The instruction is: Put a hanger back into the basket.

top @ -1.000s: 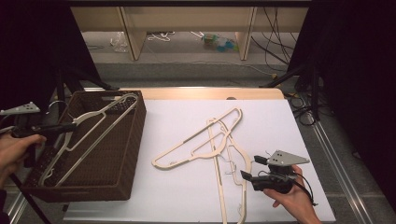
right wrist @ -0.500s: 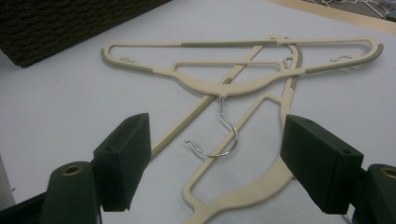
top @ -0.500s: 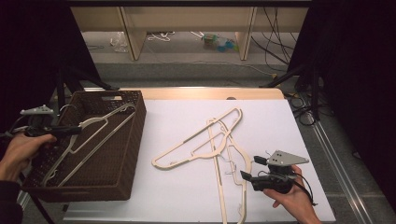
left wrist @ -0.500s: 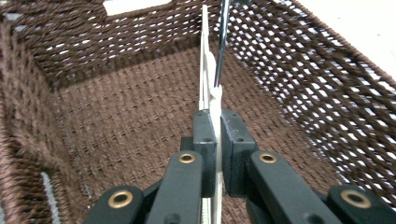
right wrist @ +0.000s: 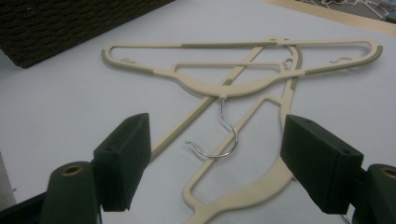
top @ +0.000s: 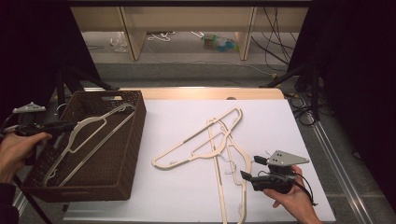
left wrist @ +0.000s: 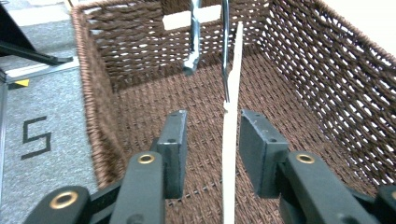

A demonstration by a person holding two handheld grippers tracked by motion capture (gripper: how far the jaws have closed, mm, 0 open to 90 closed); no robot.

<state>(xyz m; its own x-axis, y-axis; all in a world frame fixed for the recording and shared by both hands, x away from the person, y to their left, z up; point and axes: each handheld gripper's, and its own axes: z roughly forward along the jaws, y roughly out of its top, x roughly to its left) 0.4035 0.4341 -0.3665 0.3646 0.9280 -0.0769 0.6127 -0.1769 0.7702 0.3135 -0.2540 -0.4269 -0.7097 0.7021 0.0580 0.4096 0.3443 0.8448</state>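
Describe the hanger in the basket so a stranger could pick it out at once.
Start at the brown woven basket at the table's left edge. Inside it one cream plastic hanger leans slantwise, its metal hook near the far wall. The left gripper has just been opening, with the hanger's edge between its jaws. The other two cream hangers lie crossed on the white tabletop; this one alone is in the basket.

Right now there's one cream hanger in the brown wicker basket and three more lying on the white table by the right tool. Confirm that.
Not quite. The hanger in the basket is right, and the brown wicker basket too, but only two crossed hangers lie on the white table by the right tool, not three. The high view shows it.
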